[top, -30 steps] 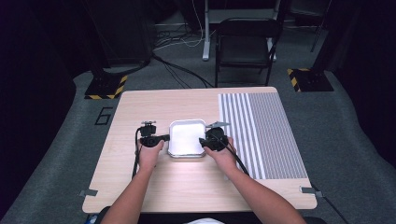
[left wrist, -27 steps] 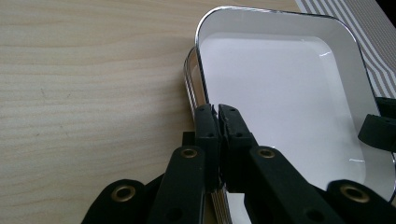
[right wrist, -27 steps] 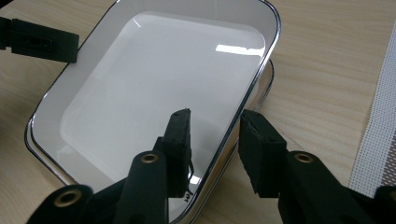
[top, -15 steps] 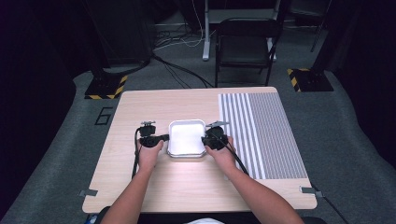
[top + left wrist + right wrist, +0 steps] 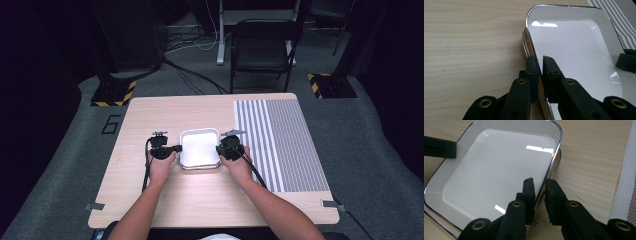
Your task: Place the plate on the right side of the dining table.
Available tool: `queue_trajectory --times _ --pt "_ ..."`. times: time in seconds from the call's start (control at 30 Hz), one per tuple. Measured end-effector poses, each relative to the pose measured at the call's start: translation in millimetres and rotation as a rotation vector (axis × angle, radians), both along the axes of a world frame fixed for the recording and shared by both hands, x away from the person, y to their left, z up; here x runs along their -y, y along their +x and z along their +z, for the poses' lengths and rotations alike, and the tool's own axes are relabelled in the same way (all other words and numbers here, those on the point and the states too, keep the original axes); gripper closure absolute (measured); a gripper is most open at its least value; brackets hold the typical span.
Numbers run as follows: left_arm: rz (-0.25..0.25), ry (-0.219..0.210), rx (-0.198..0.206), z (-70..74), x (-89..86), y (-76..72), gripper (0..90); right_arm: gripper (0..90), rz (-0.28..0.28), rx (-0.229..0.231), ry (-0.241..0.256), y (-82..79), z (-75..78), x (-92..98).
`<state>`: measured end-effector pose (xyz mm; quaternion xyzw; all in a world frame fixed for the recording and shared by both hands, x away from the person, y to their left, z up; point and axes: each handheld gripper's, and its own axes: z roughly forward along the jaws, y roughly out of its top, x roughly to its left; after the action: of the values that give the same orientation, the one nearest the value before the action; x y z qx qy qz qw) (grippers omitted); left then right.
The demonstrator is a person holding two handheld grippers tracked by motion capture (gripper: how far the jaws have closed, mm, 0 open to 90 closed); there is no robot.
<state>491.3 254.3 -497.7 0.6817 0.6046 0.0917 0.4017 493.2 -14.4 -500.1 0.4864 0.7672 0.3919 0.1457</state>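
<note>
Counter (image 5: 200, 200): pale wood, bare ahead of the tray and along the near edge; striped mat (image 5: 280, 145) covers its right part. Floor beyond holds a folding chair (image 5: 262, 50) and cables, well apart from the work.

White tray (image 5: 200, 148) with a chrome rim sits near the counter's middle, its right side just beside the mat's edge, open wood to its left.

Left claw (image 5: 176, 148) meets the tray's left rim; right claw (image 5: 220, 149) meets the right rim.

The left gripper view shows what the high view cannot: left claw (image 5: 541, 65) straddles the rim, one jaw outside, one inside, clamped on it. The right gripper view shows the right claw (image 5: 539, 188) likewise astride the opposite rim, jaws close to it, though a sliver of gap shows at the outer jaw; grip uncertain.
</note>
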Motion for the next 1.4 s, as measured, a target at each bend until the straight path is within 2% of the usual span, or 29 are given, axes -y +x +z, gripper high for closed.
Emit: queue_trajectory --times 0.23,0.43,0.9,1.17,1.27,1.3,1.4 --pt "0.005 0.023 0.018 4.5 1.8 -2.1 84.3 78.5 -0.001 -0.011 0.01 -0.7 1.5 0.9" --pt "0.015 0.009 0.04 8.1 1.1 -2.9 85.2 79.3 -0.001 0.0 0.027 -1.2 5.7 1.7" --pt "0.024 -0.01 0.066 15.4 -0.8 -3.4 87.5 81.2 -0.01 -0.044 0.046 1.6 10.9 2.2" --pt "0.023 -0.003 0.072 18.7 -0.9 -4.6 87.8 81.9 -0.017 -0.072 0.062 3.1 12.9 2.6" --pt "0.023 0.0 0.076 20.5 -1.0 -4.9 87.9 81.8 -0.011 -0.065 0.058 3.2 14.4 2.4" --pt "0.022 0.004 0.08 21.1 -0.9 -5.0 87.9 82.0 -0.017 -0.077 0.064 2.5 16.0 2.1" --pt "0.02 0.003 0.085 23.2 -1.4 -5.3 87.9 82.2 -0.018 -0.073 0.077 2.3 18.7 2.5"
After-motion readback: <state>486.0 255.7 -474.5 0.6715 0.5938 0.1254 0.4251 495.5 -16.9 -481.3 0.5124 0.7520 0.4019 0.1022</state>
